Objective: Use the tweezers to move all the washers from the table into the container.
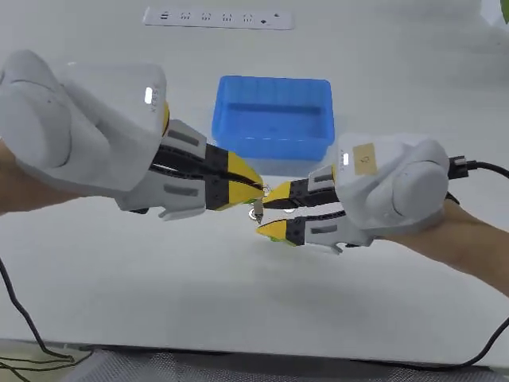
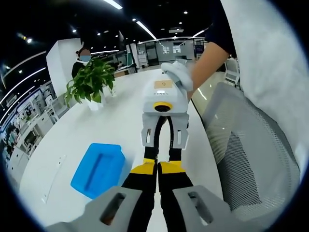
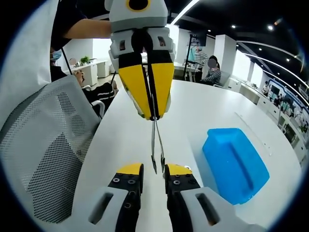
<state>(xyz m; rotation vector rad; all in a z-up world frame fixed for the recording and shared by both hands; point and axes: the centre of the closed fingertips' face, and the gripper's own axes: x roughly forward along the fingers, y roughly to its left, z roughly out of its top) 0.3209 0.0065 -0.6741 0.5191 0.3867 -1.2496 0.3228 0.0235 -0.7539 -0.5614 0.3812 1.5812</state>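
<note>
White surface [image 1: 238,302] stretches wide in the head view, with a power strip [image 1: 217,17] at its far edge. A blue container [image 1: 273,111] sits in the middle, open side up, and its inside looks plain blue. The left gripper [image 1: 253,187] comes in from the left and the right gripper [image 1: 266,212] from the right. Their tips almost meet just in front of the container. The right gripper's fingers [image 1: 278,231] are spread a little.

In the right gripper view, the left gripper hangs at the top. Its yellow fingers [image 3: 135,87] are pinched tight on the tweezers [image 3: 155,140]. The tweezers are long and thin and run straight from those fingers toward the camera. Their pointed ends sit in the narrow gap between the right gripper's own fingers, and seem not to touch them. The container lies off to the right on the surface. A mesh chair [image 3: 48,145] stands at the left.

In the left gripper view, its own yellow tips are pressed together. The right gripper faces it, fingers a bit apart. The container is at the lower left, and a green plant [image 2: 91,82] stands farther back.
</note>
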